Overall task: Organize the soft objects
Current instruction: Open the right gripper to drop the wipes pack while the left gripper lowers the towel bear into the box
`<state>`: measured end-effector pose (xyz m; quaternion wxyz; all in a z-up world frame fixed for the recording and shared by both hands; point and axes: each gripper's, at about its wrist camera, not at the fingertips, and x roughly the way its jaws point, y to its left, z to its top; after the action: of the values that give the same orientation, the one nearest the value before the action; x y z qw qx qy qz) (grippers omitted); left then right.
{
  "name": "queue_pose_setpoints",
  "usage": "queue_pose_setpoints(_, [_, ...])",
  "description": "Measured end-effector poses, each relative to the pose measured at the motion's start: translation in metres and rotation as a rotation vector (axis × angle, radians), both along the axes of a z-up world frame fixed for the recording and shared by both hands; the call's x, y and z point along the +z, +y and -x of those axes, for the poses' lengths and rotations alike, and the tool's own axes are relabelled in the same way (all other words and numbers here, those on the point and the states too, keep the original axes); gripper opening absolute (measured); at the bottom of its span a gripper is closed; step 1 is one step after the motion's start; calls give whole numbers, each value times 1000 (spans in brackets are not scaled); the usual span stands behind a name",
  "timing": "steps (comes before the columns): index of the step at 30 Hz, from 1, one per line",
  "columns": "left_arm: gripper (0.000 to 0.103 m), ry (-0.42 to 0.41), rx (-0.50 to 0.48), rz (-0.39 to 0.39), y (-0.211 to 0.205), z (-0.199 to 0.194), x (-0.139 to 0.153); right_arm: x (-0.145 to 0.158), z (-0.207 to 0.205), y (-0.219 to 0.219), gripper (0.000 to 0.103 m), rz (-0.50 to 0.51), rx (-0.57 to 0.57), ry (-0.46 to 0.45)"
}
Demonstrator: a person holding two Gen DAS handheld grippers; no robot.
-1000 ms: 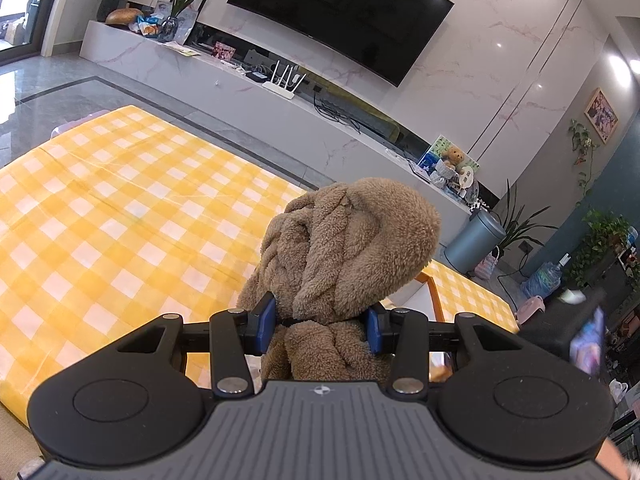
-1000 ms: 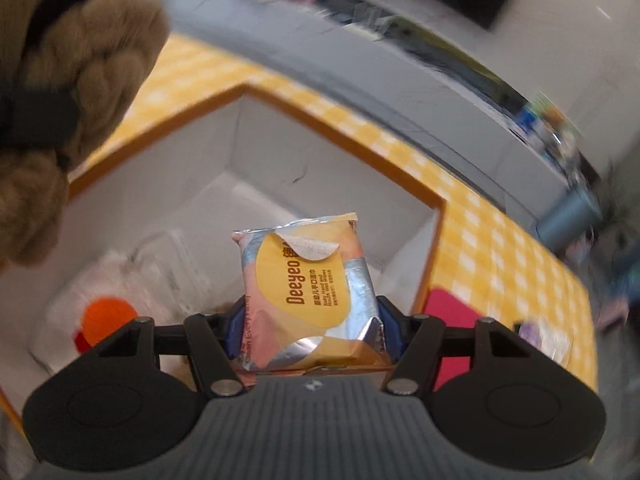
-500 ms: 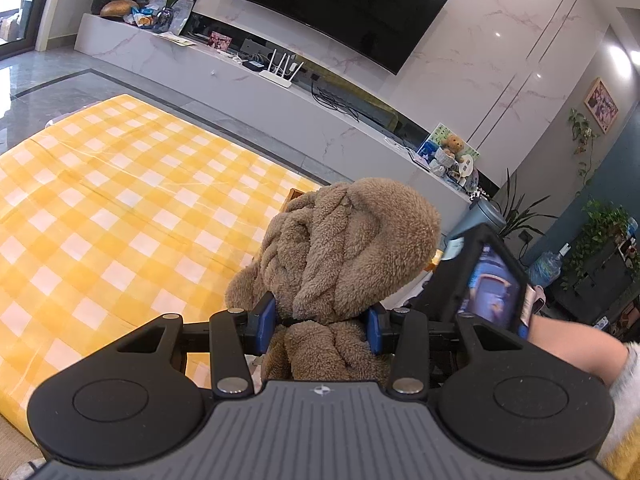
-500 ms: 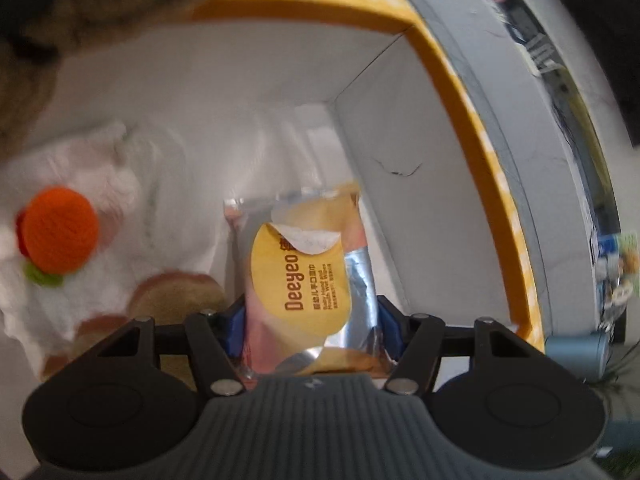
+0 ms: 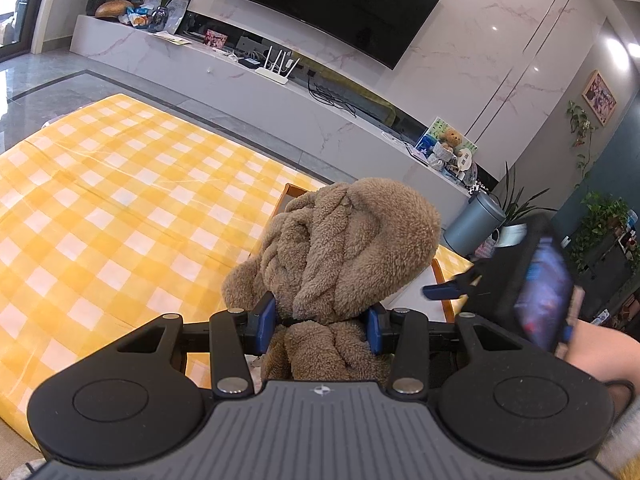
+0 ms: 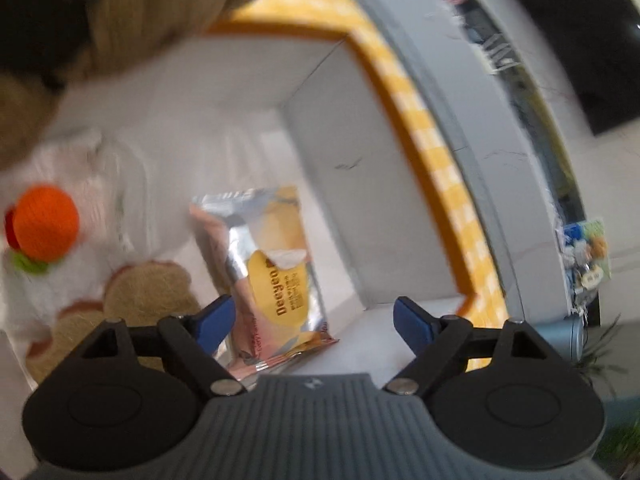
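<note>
Release was under way: right gripper [image 6: 312, 318] jaws were opening, snack packet [image 6: 272, 276] loose at lower centre inside box [image 6: 360, 184]; a clean withdrawal was advisable. Left gripper [image 5: 322, 322] clamped the brown plush [image 5: 344, 248].

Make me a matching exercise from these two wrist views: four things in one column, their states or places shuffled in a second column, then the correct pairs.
Things:
1. brown plush toy
2. Deeyeo packet
3. orange knitted ball
4. right gripper

States or places:
A. jaws opening, nothing pressed between the pads
B. clamped between blue pads, held above the yellow checked cloth
C. slipping free inside the white box
D. on white stuff at the left of the box

Pairs: 1-B, 2-C, 3-D, 4-A
</note>
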<state>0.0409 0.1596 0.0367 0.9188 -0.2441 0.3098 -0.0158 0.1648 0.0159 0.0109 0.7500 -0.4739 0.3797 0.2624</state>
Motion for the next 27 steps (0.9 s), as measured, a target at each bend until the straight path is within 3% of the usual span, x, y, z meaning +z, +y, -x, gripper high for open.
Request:
queue_pose_setpoints(7, [50, -18, -26, -18, -8, -4, 4, 31, 28, -23, 86, -150, -23, -70])
queue_pose_setpoints(12, [50, -36, -27, -140, -25, -21, 23, 38, 39, -34, 86, -176, 10, -97])
queue_pose_setpoints(19, [50, 81, -13, -265, -47, -72, 2, 36, 38, -41, 86, -220, -21, -112])
queue_pose_setpoints(24, [50, 159, 10, -403, -69, -89, -17, 43, 38, -53, 86, -288, -44, -95])
queue_pose_setpoints(27, [50, 192, 31, -448, -79, -96, -25, 45, 40, -60, 86, -310, -43, -105])
